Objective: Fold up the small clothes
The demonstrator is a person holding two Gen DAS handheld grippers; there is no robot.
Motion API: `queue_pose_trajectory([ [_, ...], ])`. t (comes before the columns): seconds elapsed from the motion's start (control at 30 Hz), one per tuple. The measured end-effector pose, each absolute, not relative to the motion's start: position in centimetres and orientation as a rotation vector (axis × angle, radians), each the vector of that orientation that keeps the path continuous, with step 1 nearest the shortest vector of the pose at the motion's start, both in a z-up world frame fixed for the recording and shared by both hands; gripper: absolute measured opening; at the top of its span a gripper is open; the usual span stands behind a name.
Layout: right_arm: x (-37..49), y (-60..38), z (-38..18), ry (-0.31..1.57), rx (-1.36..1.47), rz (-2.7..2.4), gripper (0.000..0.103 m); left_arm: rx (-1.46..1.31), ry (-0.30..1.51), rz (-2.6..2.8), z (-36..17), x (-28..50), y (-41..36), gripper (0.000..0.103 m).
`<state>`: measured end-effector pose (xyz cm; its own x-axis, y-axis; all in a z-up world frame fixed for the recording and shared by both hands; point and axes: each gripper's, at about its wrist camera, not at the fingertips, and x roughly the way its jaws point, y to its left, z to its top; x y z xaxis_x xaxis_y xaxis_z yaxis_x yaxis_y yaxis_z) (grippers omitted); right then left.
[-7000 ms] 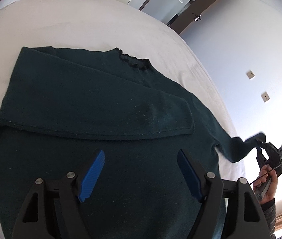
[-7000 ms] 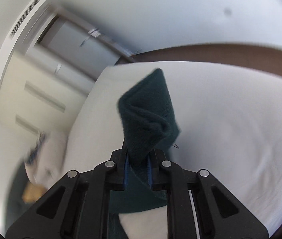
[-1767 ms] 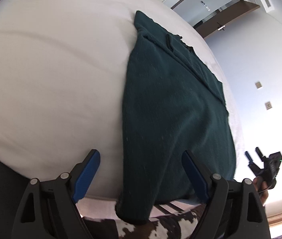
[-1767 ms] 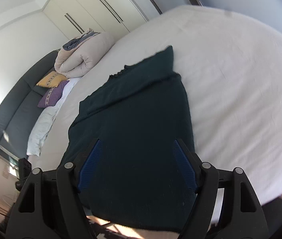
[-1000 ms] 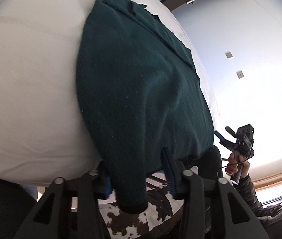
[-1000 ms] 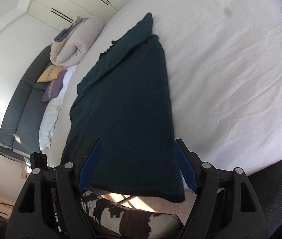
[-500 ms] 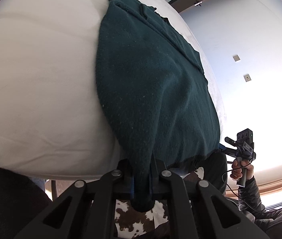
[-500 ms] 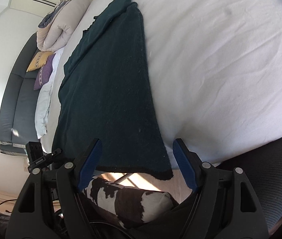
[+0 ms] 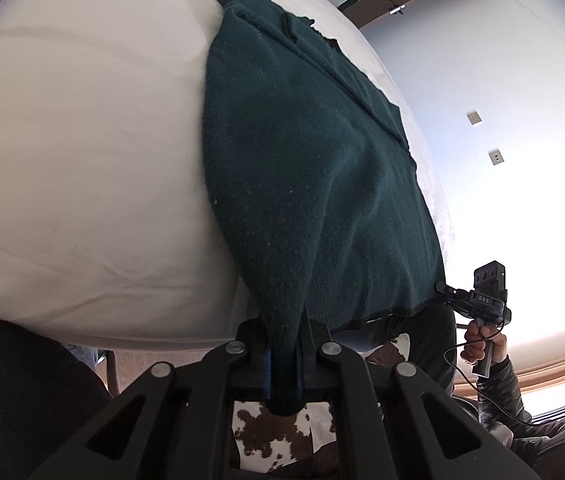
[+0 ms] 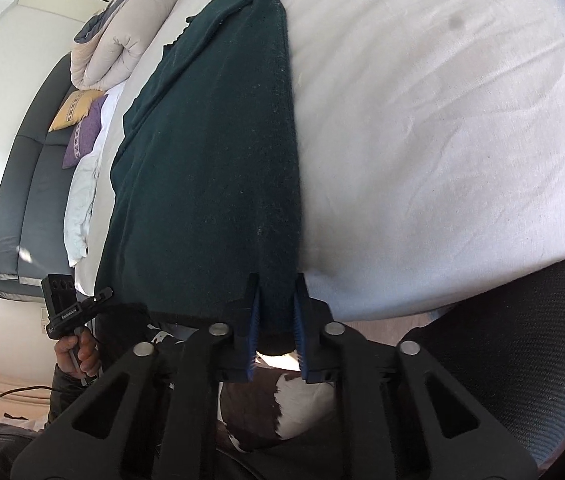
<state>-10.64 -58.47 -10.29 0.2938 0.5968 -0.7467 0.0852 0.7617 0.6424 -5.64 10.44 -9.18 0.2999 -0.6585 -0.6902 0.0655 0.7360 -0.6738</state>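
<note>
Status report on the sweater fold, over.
Left gripper shut on sweater hem corner. Right gripper, jaws just closing, clamped on the other corner. Sleeves folded in, sweater flat on bed. Nothing in the way.

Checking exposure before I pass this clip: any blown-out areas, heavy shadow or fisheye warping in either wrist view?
Left wrist: window side at right blown out white; dark green knit sweater reads clearly; white bed bulges from fisheye. Right wrist: bright washout at left wall, the sweater nearly black in shade, sheet wrinkles sharp, black vignette in the corners.
</note>
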Motion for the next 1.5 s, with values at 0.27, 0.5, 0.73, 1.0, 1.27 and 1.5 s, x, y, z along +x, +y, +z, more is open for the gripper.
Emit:
queue_pose_trajectory([
  [0.27, -10.0, -58.6, -8.3, 1.153, 0.719, 0.424, 0.009, -0.717, 1.099, -0.526, -8.3, -5.7, 11.8, 0.006],
  [0.5, -8.3, -57.8, -5.4, 1.056, 0.767, 0.496, 0.009, -0.841, 0.996, -0.567, -6.0, -4.8, 12.2, 0.006],
  [0.73, -5.6, -57.2, -2.9, 0.958, 0.835, 0.527, 0.009, -0.899, 0.926, -0.587, -4.3, -3.0, 12.6, 0.006],
  [1.0, 0.5, -57.8, -0.7, 0.868, 0.896, 0.515, 0.009, -0.9, 0.861, -0.59, -1.5, 1.4, 13.5, 0.006],
  [1.27, 8.6, -58.2, 0.5, 0.825, 0.898, 0.474, 0.009, -0.9, 0.837, -0.565, -0.1, 8.5, 13.7, 0.006],
  [1.5, 16.9, -59.0, 0.2, 0.812, 0.909, 0.421, 0.009, -0.925, 0.833, -0.528, -0.2, 16.2, 13.5, 0.006],
])
